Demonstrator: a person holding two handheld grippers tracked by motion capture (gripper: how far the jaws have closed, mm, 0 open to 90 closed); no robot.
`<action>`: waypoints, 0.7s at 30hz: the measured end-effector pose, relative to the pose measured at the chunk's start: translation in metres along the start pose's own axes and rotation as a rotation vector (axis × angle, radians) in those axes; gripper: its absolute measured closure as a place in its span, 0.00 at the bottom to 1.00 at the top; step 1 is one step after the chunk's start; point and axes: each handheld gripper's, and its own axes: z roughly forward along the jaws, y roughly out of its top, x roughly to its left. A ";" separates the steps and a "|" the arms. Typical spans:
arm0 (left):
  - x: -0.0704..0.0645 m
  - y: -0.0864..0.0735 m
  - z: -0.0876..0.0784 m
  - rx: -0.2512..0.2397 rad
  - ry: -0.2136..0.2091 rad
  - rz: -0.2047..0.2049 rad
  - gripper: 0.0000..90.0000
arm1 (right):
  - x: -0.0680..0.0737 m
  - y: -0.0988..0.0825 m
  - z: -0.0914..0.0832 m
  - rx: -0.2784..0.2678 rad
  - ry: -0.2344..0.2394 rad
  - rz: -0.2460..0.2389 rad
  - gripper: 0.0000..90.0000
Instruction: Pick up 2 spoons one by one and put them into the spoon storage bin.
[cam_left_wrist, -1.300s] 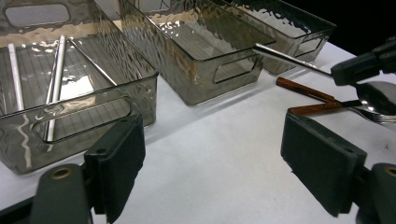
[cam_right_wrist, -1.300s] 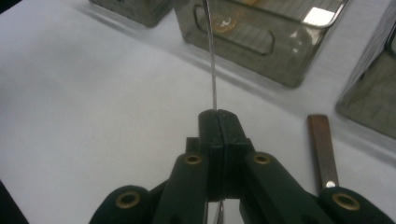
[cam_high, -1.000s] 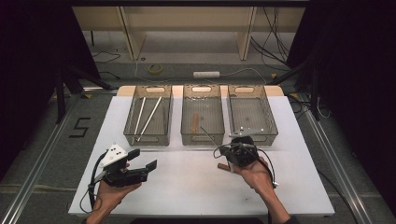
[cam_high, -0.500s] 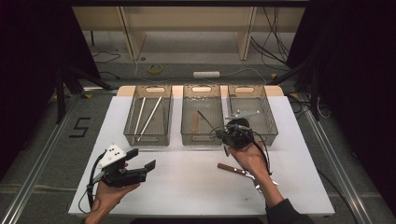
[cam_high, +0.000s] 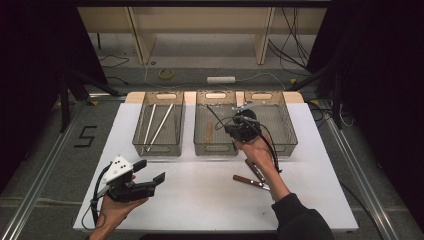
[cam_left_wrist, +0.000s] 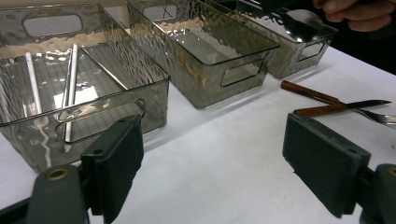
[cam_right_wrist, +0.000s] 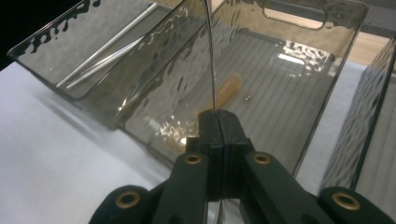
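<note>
The right gripper view shows the right gripper (cam_right_wrist: 218, 122) pinching a thin spoon (cam_right_wrist: 211, 56) edge-on, while the high view, upper centre, counts three bins (cam_high: 159, 148) beyond the spread left gripper (cam_high: 150, 171).

The high view looks forward and down from above the table's (cam_high: 210, 200) near edge. Both gripper views sit low and close, facing the middle bin (cam_high: 215, 125) (cam_left_wrist: 205, 56) (cam_right_wrist: 280, 84), which all three share.

Right tool (cam_high: 239, 125) clamped, left tool (cam_high: 150, 171) agape.
</note>
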 end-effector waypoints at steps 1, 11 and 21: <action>0.000 0.000 0.000 0.000 -0.001 0.000 0.22 | 0.000 0.002 0.003 0.002 -0.003 0.000 1.00; -0.003 -0.002 0.000 -0.008 -0.008 0.001 0.21 | -0.005 0.019 0.027 0.015 -0.032 0.007 1.00; -0.002 -0.001 -0.001 -0.015 0.001 0.003 0.21 | -0.008 0.028 0.045 0.029 -0.050 0.014 1.00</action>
